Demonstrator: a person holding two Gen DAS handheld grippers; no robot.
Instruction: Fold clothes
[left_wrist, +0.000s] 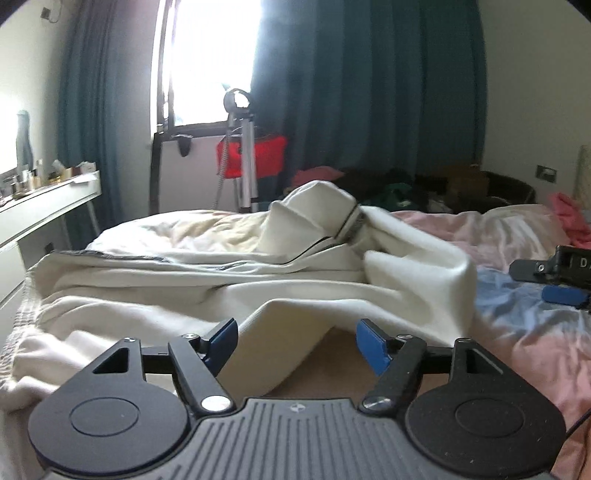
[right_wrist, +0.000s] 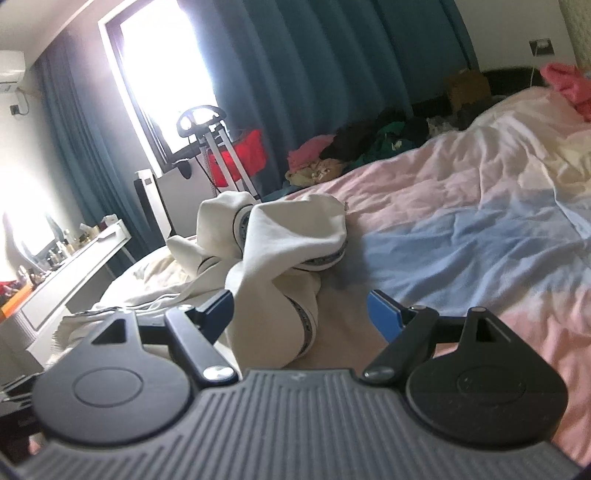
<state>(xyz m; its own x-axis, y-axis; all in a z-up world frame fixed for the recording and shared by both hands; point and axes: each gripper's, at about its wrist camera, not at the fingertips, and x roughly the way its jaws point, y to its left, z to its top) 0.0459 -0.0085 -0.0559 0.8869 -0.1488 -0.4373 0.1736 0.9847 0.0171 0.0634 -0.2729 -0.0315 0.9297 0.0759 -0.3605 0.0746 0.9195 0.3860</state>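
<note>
Currently both grippers hang spread and empty over a rumpled cream garment on the bed.

Going left to right in the left wrist view: a white dresser sits at mid-left, a tripod stands before the bright window, and the cream garment sprawls across the centre of the pastel bedspread. The left gripper at the bottom of the frame is released, a raised fold of cloth lying just between its blue pads, probably lined up for a pinch. In the right wrist view the garment bunches at centre-left, and the right gripper is likewise released; cloth seems to brush its left pad, though blur makes contact uncertain.
</note>
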